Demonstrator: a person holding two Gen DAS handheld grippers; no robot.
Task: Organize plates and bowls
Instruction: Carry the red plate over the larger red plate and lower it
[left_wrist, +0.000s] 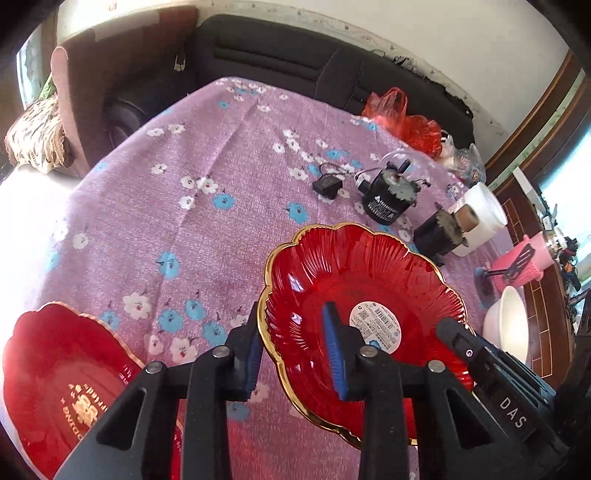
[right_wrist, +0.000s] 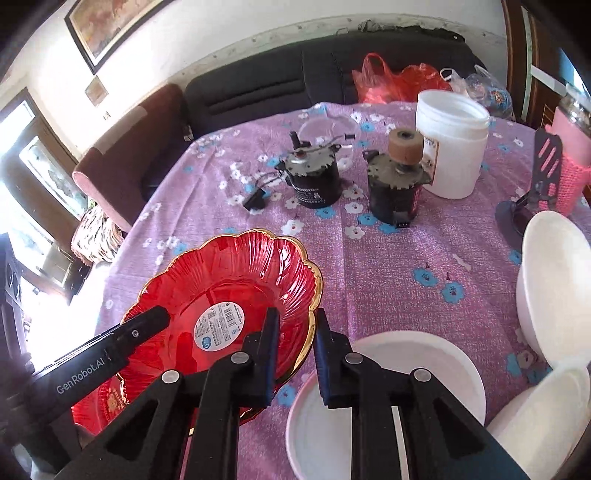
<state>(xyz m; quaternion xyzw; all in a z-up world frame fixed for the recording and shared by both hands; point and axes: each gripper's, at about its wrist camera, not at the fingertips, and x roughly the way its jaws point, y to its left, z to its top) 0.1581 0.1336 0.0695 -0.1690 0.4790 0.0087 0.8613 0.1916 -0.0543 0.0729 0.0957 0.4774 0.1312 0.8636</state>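
Note:
A red scalloped plate (left_wrist: 354, 280) with a gold rim and a round white label is lifted and tilted over the purple floral tablecloth (left_wrist: 192, 206). My left gripper (left_wrist: 295, 350) is open, its fingers astride the plate's left rim. My right gripper (right_wrist: 293, 354) is open astride the same plate's (right_wrist: 236, 280) right rim. A second red plate (left_wrist: 55, 365) lies at the lower left. A white plate (right_wrist: 402, 373) and white bowls (right_wrist: 554, 273) sit to the right.
Two black motors (right_wrist: 314, 181), a small black part on a wire (right_wrist: 255, 203), a white plastic jar (right_wrist: 450, 144), a pink knitted holder (right_wrist: 572, 170), a black spatula (right_wrist: 543, 166) and red bags (right_wrist: 391, 81) stand at the back. A dark sofa (right_wrist: 295, 74) lies behind the table.

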